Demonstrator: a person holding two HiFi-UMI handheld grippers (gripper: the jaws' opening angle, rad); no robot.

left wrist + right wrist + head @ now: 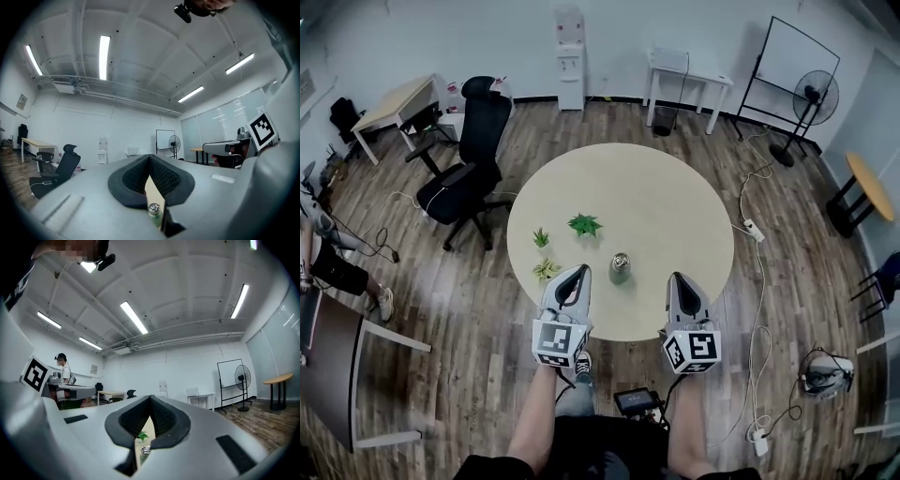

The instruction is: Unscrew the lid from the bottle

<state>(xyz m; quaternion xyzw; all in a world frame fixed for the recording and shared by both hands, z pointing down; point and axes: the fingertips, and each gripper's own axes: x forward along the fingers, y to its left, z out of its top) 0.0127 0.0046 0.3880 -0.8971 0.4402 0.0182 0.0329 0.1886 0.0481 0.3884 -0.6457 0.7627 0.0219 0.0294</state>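
A small green bottle (621, 269) with a silvery lid stands upright near the front edge of the round beige table (675, 206). My left gripper (576, 273) hovers over the table edge just left of the bottle, shut and empty. My right gripper (681, 278) is to the bottle's right, also shut and empty. Neither touches the bottle. In the left gripper view the bottle's lid (153, 208) peeks through the slit below the closed jaws. The right gripper view shows the lid (146, 450) the same way.
Three small green plants (584, 224) sit on the table left of the bottle. A black office chair (473, 159) stands at the table's left. A power strip and cables (752, 229) lie on the wooden floor at the right. Another person stands at a desk (61, 376).
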